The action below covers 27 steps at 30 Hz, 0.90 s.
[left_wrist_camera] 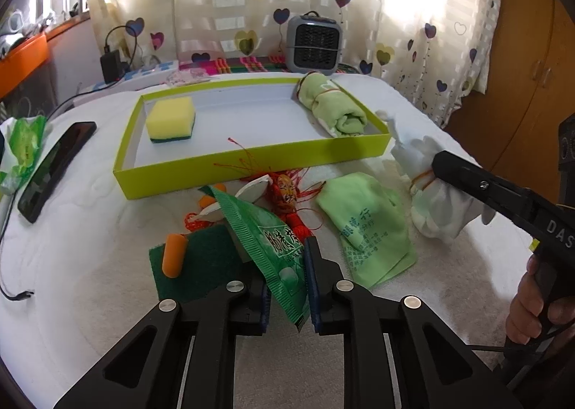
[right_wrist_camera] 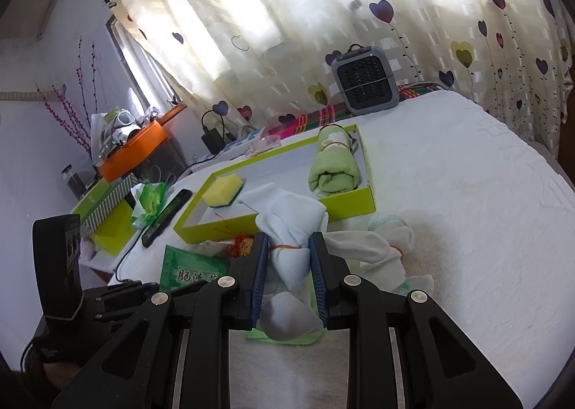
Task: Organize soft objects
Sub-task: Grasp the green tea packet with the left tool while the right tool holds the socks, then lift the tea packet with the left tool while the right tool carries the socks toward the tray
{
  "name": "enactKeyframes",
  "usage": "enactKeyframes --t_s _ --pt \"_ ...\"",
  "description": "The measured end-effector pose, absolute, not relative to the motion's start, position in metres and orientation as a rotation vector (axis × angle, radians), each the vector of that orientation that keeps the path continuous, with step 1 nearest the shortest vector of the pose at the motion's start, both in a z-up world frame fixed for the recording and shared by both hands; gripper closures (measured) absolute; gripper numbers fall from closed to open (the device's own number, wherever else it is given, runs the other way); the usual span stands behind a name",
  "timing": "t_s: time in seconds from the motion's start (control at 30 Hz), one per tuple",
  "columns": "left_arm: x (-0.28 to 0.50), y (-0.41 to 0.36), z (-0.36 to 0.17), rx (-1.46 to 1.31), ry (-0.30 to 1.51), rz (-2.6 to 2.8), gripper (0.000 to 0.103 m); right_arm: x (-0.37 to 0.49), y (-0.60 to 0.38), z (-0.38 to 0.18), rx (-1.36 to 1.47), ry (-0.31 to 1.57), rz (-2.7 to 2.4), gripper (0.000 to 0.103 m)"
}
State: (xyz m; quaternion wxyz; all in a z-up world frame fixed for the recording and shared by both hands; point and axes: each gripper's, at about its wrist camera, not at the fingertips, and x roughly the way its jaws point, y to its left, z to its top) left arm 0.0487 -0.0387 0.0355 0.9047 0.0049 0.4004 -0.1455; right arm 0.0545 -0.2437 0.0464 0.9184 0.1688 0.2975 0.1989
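Note:
A lime-green tray (left_wrist_camera: 251, 166) (right_wrist_camera: 273, 220) holds a yellow sponge (left_wrist_camera: 171, 119) (right_wrist_camera: 223, 190) at its left and a rolled green towel (left_wrist_camera: 332, 105) (right_wrist_camera: 332, 166) at its right. My right gripper (right_wrist_camera: 287, 251) is shut on a white cloth bundle (right_wrist_camera: 287, 226) (left_wrist_camera: 436, 200) tied with an orange band, held just right of the tray's near corner. My left gripper (left_wrist_camera: 285, 281) is shut on a green sachet (left_wrist_camera: 266, 236). Below it lie a green scouring pad (left_wrist_camera: 201, 265), an orange earplug (left_wrist_camera: 175, 254), a red tassel ornament (left_wrist_camera: 285, 197) and a light green pouch (left_wrist_camera: 366, 226).
A black phone (left_wrist_camera: 54, 168) and a green tissue pack (left_wrist_camera: 21, 150) lie left of the tray. A grey fan heater (left_wrist_camera: 313, 43) stands at the back by the curtain. Another white bundle (right_wrist_camera: 388, 247) lies right of my right gripper. Cables run along the left edge.

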Motion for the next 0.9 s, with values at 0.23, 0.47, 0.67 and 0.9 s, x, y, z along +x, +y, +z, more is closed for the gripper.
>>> enactKeyframes --t_s 0.23,0.47,0.67,0.9 --pt "0.042 -0.035 0.041 -0.013 0.812 -0.332 0.093 0.054 -0.242 0.049 0.334 0.609 0.409 0.078" --pt "0.036 -0.026 0.051 -0.067 0.784 -0.373 0.094 0.051 -0.241 0.052 0.332 0.599 0.404 0.078" --pt "0.032 -0.020 0.063 -0.084 0.751 -0.389 0.094 0.050 -0.240 0.057 0.319 0.587 0.403 0.078" --pt "0.038 -0.011 0.079 -0.108 0.729 -0.408 0.094 0.051 -0.238 0.065 0.302 0.573 0.396 0.078"
